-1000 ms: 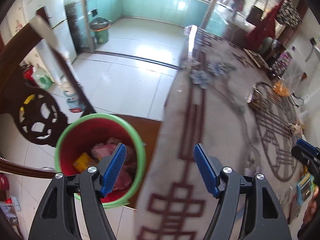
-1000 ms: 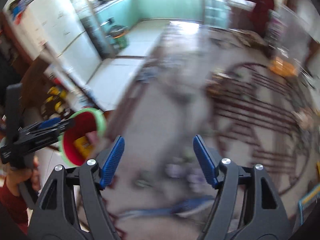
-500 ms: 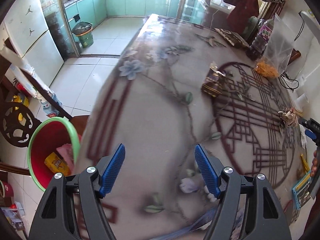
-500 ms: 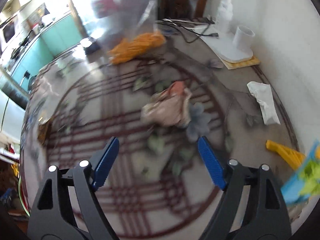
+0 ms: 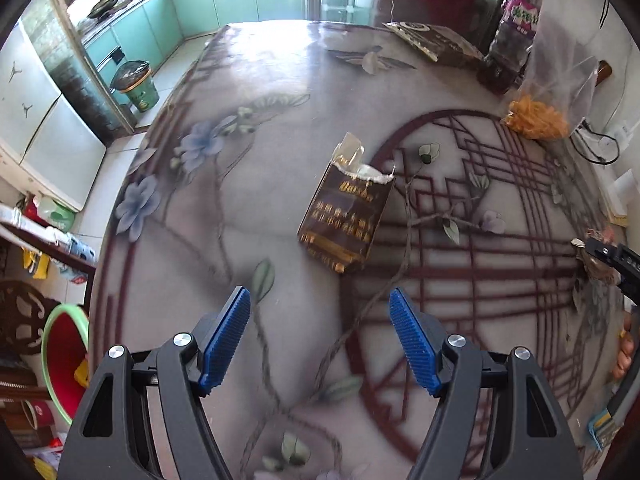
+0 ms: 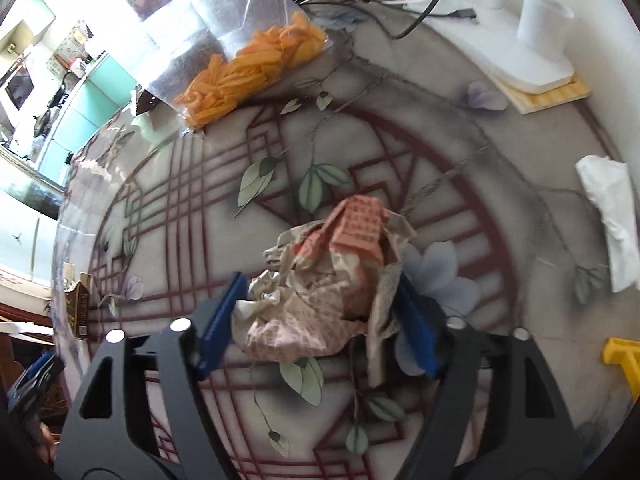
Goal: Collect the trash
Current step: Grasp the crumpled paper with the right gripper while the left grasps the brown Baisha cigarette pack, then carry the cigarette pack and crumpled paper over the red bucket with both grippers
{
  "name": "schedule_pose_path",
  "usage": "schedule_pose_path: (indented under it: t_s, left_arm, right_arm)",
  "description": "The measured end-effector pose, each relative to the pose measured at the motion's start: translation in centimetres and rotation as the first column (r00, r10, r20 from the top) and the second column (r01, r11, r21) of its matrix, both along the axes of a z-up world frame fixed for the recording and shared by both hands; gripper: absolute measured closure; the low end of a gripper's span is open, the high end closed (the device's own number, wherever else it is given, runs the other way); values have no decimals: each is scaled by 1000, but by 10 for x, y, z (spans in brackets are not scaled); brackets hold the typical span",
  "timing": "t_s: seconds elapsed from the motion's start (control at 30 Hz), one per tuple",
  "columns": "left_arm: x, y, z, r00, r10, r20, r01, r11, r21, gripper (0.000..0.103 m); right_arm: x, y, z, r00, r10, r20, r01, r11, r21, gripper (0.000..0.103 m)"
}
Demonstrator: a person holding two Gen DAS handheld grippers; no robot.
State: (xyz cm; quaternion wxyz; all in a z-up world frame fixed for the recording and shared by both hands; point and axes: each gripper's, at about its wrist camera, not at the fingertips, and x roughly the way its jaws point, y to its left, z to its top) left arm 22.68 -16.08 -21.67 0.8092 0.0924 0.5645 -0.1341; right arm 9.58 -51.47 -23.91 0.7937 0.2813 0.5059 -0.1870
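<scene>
Crumpled paper wrapper (image 6: 332, 280) sits on the patterned table (image 6: 500, 320), between the blue pads of the right gripper (image 6: 320, 312). Jaws have just been closing around it; pads look pressed into both sides, though the right pad (image 6: 416, 332) is half hidden behind a paper flap, so the grip is probably only on loose folds. Squeeze till the wad compacts, then lift straight up and check nothing trails.

Left gripper (image 5: 320, 340) is wide open and empty, above bare table short of the brown snack packet (image 5: 344, 216): next target.

Red bin with green rim (image 5: 60, 356) is cut off at the table edge; contents unreadable. White tissue (image 6: 608, 220) and yellow piece (image 6: 622, 360) run out at the frame edge.
</scene>
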Motion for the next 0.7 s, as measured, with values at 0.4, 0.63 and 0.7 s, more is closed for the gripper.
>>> schedule_pose_path:
  t_s: [0.4,0.63,0.7]
  left_arm:
    - [49,-31,-35,1000,-28,-7,28,996,79,38]
    - [46,-31,-27,999,-46,-16,47,999,17,59]
    - [41,-26,-19,999,-31,-10,30,999,-11,59]
  right_arm:
    - [-9,7,15,997,33,67,-34,999,18,49]
    - [-10,39,34,993,101,57,-98,993,-62,49]
    - [-12,49,45,991,117,64,-111,990,-89,49]
